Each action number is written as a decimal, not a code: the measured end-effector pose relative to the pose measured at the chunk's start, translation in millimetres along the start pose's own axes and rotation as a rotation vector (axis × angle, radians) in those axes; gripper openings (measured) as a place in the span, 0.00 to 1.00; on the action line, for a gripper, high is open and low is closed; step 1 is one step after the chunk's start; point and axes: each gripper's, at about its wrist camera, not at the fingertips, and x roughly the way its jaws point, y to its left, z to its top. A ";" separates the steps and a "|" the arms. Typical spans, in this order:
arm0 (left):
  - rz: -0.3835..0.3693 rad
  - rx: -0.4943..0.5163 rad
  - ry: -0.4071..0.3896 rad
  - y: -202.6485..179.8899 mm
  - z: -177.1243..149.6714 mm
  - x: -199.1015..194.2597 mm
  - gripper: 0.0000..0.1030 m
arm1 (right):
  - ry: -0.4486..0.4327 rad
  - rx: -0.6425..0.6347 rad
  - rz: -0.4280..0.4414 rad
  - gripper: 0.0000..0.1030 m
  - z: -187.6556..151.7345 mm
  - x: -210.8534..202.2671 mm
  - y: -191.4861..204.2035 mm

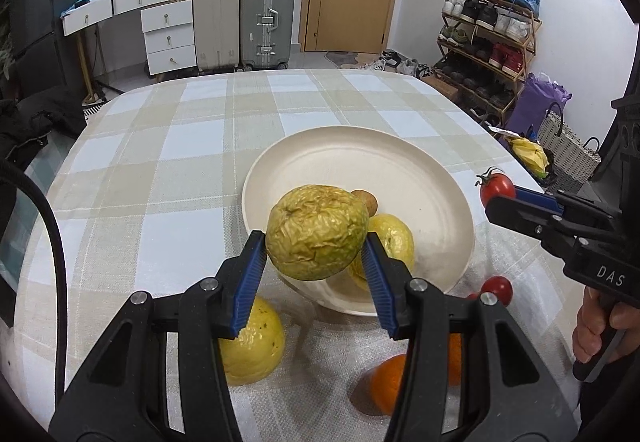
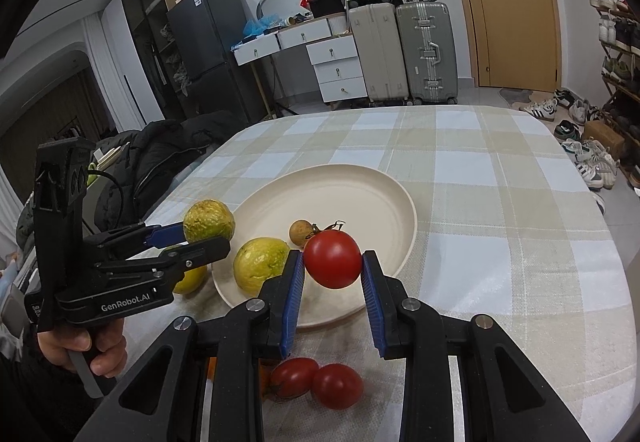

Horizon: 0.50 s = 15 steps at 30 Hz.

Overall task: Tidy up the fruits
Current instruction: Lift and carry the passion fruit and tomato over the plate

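On the checked desk, seen from the left wrist, a cream plate is sitting near the middle. The left claw is pinching a wrinkled yellow-green fruit between its blue pads, jaws narrowed onto its sides, holding it in the air over the plate's near rim. That fruit is hiding most of a second yellow fruit and a small brown fruit lying in the plate. The claw's arms are covering part of a third yellow fruit and an orange on the cloth. A loose tomato is peeking out by the plate's edge. At the right, the right claw is reaching in sideways with a tomato half hidden behind it; a hand is gripping its handle, cut off by the picture's edge.

From the right wrist, the right claw is squeezing the tomato, jaws drawn close on it, above the plate. Beyond are lying the yellow fruit and the brown fruit, both in the plate. Two more tomatoes are lying on the desk under the claw, with a sliver of orange barely showing. At the left, the left claw is tilting slightly up with the wrinkled fruit, a hand wrapping its grip.
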 end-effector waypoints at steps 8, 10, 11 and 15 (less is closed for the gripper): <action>0.006 0.009 0.010 -3.1 3.1 10.1 0.45 | 0.024 0.000 -0.013 0.29 -1.7 12.4 -2.5; 0.004 0.009 0.013 -2.7 4.0 12.7 0.45 | 0.028 0.000 -0.010 0.29 -2.0 15.4 -2.8; 0.004 0.010 0.014 -2.7 3.9 12.8 0.45 | 0.031 0.003 -0.012 0.29 -1.8 16.9 -3.4; 0.005 0.008 0.019 -2.3 3.6 16.3 0.45 | 0.038 0.005 -0.014 0.29 -1.4 22.4 -4.7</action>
